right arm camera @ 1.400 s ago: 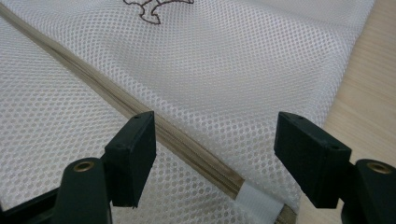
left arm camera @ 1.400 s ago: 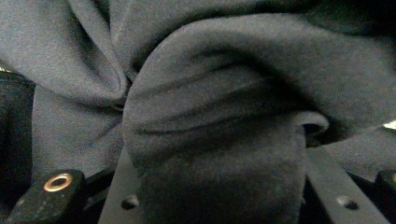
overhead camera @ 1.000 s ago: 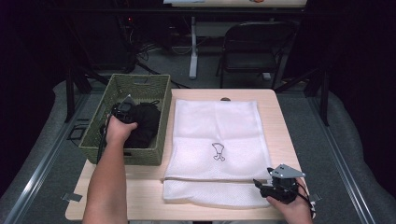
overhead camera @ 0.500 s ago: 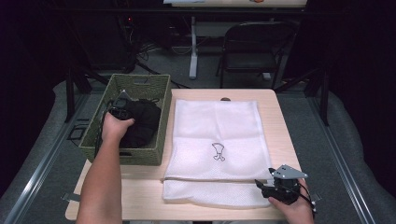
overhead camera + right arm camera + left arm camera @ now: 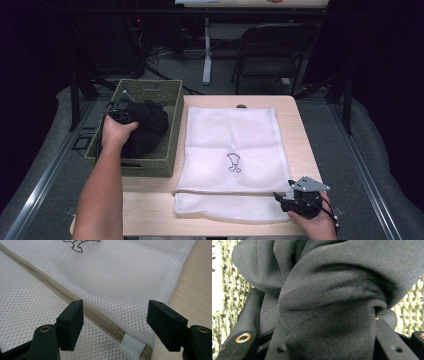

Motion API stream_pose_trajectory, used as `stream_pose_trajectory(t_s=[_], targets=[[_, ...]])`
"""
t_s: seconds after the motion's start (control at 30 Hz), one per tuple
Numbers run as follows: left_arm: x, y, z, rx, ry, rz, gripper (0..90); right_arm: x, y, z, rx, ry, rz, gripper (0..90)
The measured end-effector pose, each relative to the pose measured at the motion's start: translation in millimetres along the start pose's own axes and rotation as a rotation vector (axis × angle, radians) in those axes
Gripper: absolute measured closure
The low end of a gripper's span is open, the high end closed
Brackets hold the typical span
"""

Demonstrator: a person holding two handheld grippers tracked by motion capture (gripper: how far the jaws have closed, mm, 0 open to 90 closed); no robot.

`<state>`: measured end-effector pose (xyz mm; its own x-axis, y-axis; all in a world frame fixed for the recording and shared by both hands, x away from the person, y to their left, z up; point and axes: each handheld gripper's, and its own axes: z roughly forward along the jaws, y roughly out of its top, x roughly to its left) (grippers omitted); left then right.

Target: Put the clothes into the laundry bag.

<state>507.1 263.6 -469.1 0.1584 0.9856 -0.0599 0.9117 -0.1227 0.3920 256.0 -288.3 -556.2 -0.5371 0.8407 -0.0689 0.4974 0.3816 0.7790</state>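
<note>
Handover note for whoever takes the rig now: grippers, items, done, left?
Left gripper: shut on the black cloth, over the basket.
Right gripper: open, jaws astride the zipper near its end on the mesh bag.
Done: cloth gripped.
Left, probably: open the zipper, move the cloth out of the basket and into the bag.

- One woven green basket [image 5: 172,127] is sitting at the table's left edge.
- One black cloth [image 5: 145,127] is lying bunched inside it.
- One white mesh bag [image 5: 235,145] is lying flat on the table [image 5: 300,135], carrying one small dark emblem [image 5: 233,163] and one zipper [image 5: 75,298].
- Two grippers are showing: the left gripper [image 5: 121,116] and the right gripper [image 5: 287,200], each being held by one hand.
- One folding chair [image 5: 272,55] is standing beyond the table.
</note>
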Motion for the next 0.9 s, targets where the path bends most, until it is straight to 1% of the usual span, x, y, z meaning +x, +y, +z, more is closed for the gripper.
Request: stream_pose_trajectory(t_s=[0.03,0.07,0.17,0.33,0.4,0.43,0.53,0.67,0.8,0.9], targets=[[0.1,0.5,-1.8,-0.001,-0.005,-0.003,63.0,-0.1,-0.1,-0.1,-0.001,-0.001,-0.001,29.4],[-0.3,1.2,-3.8,-0.002,0.002,0.003,63.0,-0.2,-0.1,-0.1,-0.001,0.000,-0.001,29.4],[-1.7,2.8,-8.7,-0.009,0.005,0.008,63.0,-0.4,-0.2,-0.2,-0.001,0.001,-0.001,29.4],[-3.0,5.9,-16.8,-0.020,-0.006,0.014,62.9,-0.3,-0.2,-0.2,0.000,0.001,-0.004,29.4],[-3.2,6.3,-19.5,-0.030,-0.015,0.006,62.9,0.1,-0.1,-0.2,0.000,0.004,-0.002,29.4],[-3.0,6.7,-20.8,-0.029,-0.016,0.009,62.8,0.1,0.0,0.0,0.000,0.006,-0.006,29.4],[-3.4,8.0,-23.7,-0.030,-0.008,0.010,62.8,0.4,0.2,0.2,0.001,0.003,-0.010,29.4],[-3.0,10.0,-28.3,-0.035,-0.009,0.004,62.8,0.5,0.2,-0.2,-0.001,0.006,-0.006,29.4],[-4.5,11.8,-33.1,-0.038,-0.013,0.017,62.8,-0.3,0.0,-0.1,0.000,0.003,-0.004,29.4],[-5.3,12.2,-35.3,-0.041,-0.029,0.024,62.8,0.1,0.0,-0.2,-0.001,0.005,-0.003,29.4]])
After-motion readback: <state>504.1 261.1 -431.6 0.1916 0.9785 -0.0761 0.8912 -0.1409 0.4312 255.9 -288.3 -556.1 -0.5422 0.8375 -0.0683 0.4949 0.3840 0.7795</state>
